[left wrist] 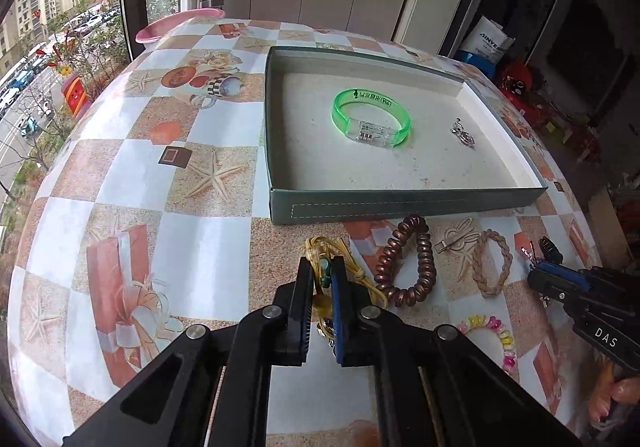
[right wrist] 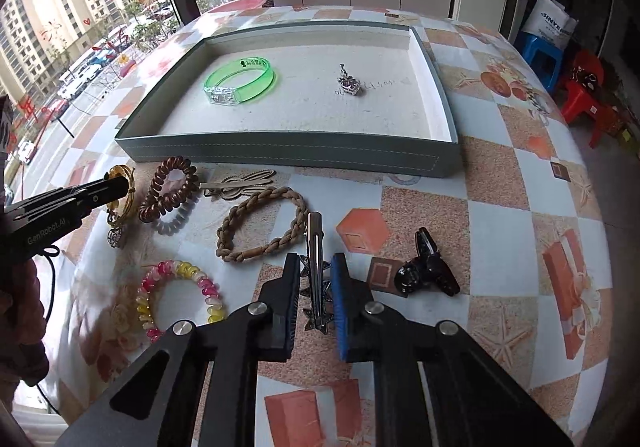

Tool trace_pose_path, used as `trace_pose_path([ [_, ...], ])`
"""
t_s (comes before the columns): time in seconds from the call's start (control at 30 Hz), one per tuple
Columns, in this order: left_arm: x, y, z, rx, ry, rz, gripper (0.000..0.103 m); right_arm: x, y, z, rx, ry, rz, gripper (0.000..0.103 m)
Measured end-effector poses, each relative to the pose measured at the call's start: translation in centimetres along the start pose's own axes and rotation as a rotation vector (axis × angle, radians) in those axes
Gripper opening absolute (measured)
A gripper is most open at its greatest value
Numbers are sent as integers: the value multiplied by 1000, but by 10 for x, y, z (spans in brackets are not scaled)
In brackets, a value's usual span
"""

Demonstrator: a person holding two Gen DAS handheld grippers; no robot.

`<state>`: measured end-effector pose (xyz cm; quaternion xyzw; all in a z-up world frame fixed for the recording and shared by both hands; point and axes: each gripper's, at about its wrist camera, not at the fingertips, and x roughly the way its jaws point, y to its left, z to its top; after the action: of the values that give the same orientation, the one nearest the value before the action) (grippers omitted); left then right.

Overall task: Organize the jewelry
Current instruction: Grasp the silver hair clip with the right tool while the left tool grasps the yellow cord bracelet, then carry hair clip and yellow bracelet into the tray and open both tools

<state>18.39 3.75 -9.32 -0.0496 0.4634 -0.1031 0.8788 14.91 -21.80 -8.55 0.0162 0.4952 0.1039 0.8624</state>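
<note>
A shallow grey tray (right wrist: 280, 155) with a pale floor holds a green clear bangle (right wrist: 240, 81) lying flat at its left and a small silver charm (right wrist: 350, 85) to the right, well apart. In front of the tray on the surface lie a yellow cord bracelet (left wrist: 324, 247), a brown coil tie (right wrist: 168, 187), a flat bow clip (right wrist: 236, 185), a braided tan band (right wrist: 260, 225), a pink-and-yellow coil tie (right wrist: 180, 299), a silver star clip (right wrist: 316, 271) and a black claw clip (right wrist: 426, 273).
</note>
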Motion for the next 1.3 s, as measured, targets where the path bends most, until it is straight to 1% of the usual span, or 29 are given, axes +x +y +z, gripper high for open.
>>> trace_pose_path([
  [0.07,-9,0,-1,5,-16,-11,21,-7,-7,-1,41,-8,52,17],
  [0.17,-23,-3,0,12,-40,-30,21,-16,-16,-3,92,-16,102,17],
  [0.3,-37,-5,2,15,-61,-56,21,-25,-23,-3,142,-22,146,17],
  [0.47,-54,-4,9,4,-85,-92,21,-36,-27,2,161,-44,163,17],
  [0.63,-70,-12,25,17,-119,-98,21,-47,-28,17,162,-70,176,17],
  [0.77,-75,-23,45,33,-143,-96,21,-52,-27,35,154,-88,175,17],
  [0.93,-67,-36,74,50,-170,-75,21,-50,-28,66,158,-101,178,17],
  [1.03,-48,-40,88,59,-153,-49,21,-42,-32,88,177,-97,181,17],
  [1.1,-32,-39,93,59,-117,-41,21,-36,-35,101,182,-94,174,17],
  [1.2,-9,-37,93,53,-54,-46,21,-20,-39,117,176,-76,155,17],
  [1.3,14,-37,89,58,2,-46,21,2,-41,124,175,-39,147,17],
])
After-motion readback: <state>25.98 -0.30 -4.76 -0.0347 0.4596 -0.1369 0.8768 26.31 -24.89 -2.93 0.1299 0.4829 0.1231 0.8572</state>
